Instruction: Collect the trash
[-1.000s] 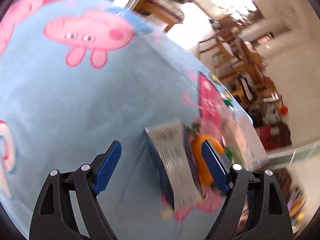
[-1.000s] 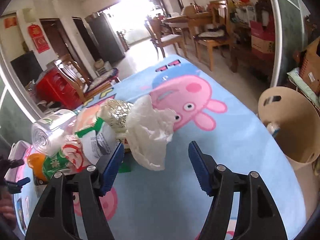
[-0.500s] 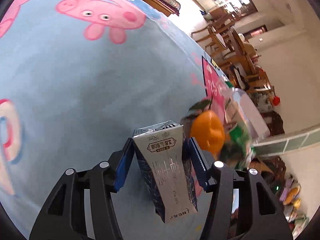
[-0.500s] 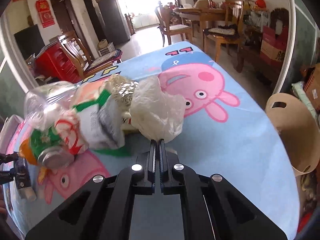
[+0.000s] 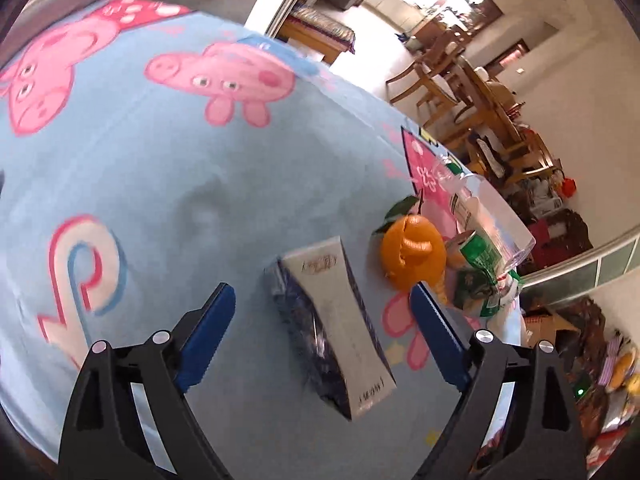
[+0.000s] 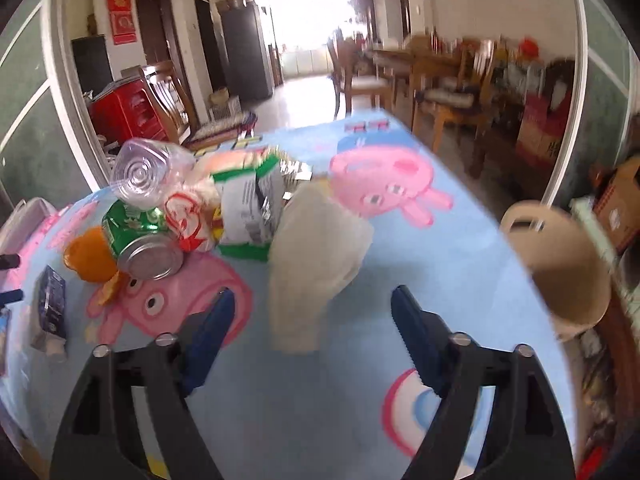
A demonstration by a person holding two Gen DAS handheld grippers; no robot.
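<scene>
Left gripper (image 5: pixel 320 312): jaws opening, milk carton (image 5: pixel 334 328) between the pads, untouched. Right gripper (image 6: pixel 310 320): jaws opening, white plastic bag (image 6: pixel 316 264) between them, apparently free (blurred). Step, by my reading: lining up grasps. Beyond: orange peel (image 5: pixel 414 254), green can (image 6: pixel 146 244), clear bottle (image 6: pixel 144 172), wrappers (image 6: pixel 244 212). Beige bin (image 6: pixel 560 264) at the table's right edge. Next: close squarely, carry to bin.
</scene>
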